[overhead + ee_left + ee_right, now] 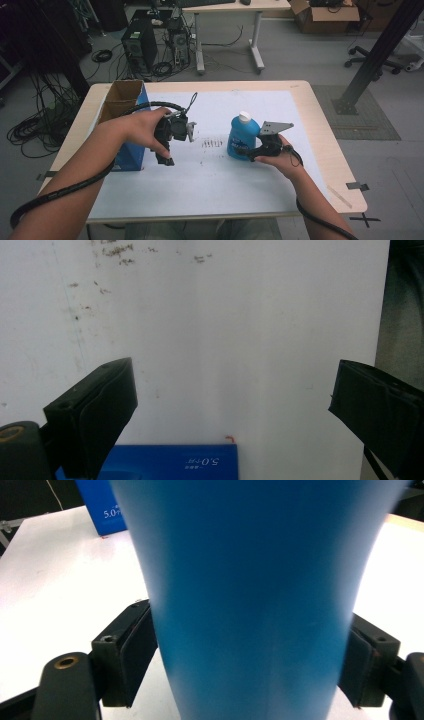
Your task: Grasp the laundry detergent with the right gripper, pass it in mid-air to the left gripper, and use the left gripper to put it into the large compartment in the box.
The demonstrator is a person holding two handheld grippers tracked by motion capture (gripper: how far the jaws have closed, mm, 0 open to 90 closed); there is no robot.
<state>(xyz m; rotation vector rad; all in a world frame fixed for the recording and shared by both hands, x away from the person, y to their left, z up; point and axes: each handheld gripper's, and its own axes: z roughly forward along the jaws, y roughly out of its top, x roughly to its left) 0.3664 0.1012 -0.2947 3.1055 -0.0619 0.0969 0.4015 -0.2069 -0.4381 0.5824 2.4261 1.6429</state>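
Blue plastic crowds the right gripper view: the bottle (250,600) stands between the two black jaws of the right hand-held gripper (250,665), and both pads lie against its sides, so this gripper is grasping the bottle low on its body. In the high view the bottle (243,137) stands upright on the desk (320,130), long axis vertical, white cap (244,117) pointing up, label side towards the left hand-held gripper (166,159). The right hand-held gripper (255,152) reaches it from the person's side, held level, with its grey plate above.

Well apart from the bottle, the left hand-held gripper hangs over the white sheet (210,175) with jaws pointing down, released and wide, nothing between them; in the left gripper view (230,410) bare sheet shows between the pads. Just beside that gripper, on its outer side, stands the blue box (132,150), top flaps open, close to the desk's left edge.

Between the two grippers the sheet is bare apart from small dark marks (212,143). Beyond the bottle, open sheet runs to the far edge, and a strip of desk lies free on the right gripper's outer side.
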